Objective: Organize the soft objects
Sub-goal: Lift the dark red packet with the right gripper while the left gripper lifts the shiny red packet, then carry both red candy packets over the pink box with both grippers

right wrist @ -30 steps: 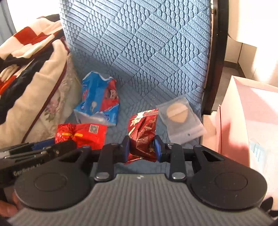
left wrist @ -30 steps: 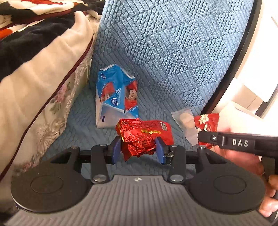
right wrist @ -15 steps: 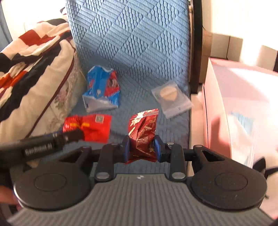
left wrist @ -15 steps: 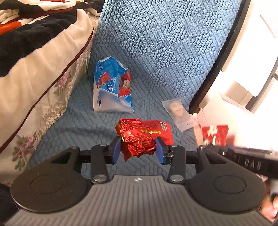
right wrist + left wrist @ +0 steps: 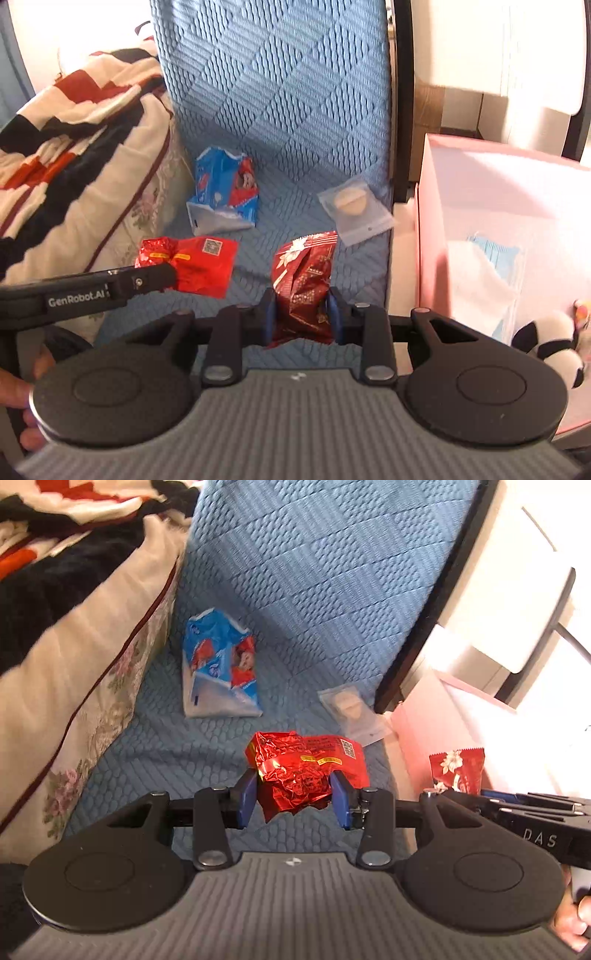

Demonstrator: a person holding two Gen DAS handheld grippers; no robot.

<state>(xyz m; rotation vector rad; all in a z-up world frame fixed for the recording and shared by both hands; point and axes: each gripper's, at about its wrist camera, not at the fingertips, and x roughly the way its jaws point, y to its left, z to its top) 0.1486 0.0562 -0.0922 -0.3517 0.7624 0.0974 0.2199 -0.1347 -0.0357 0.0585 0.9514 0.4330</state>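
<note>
Red foil packets, one clamped in each gripper, held above the blue cushion [image 5: 332,590]

Left gripper [image 5: 294,799] pinches the crumpled red packet [image 5: 295,775]; right gripper [image 5: 301,317] pinches the dark red flowered packet [image 5: 303,280]; carrying step, I judge; next, move right over the pink box [image 5: 480,177] and release.

Blue quilted sofa [image 5: 280,92] — dark frame edge [image 5: 398,110], folded blankets [image 5: 74,155] at side, bright daylight.

A crumpled bright red foil packet [image 5: 303,771] and a darker red flowered packet [image 5: 304,284] hung above the blue quilted seat [image 5: 314,590]. A torn blue-and-red wrapper [image 5: 219,672] and a clear pouch [image 5: 356,210] lay flat on it, well apart.
</note>
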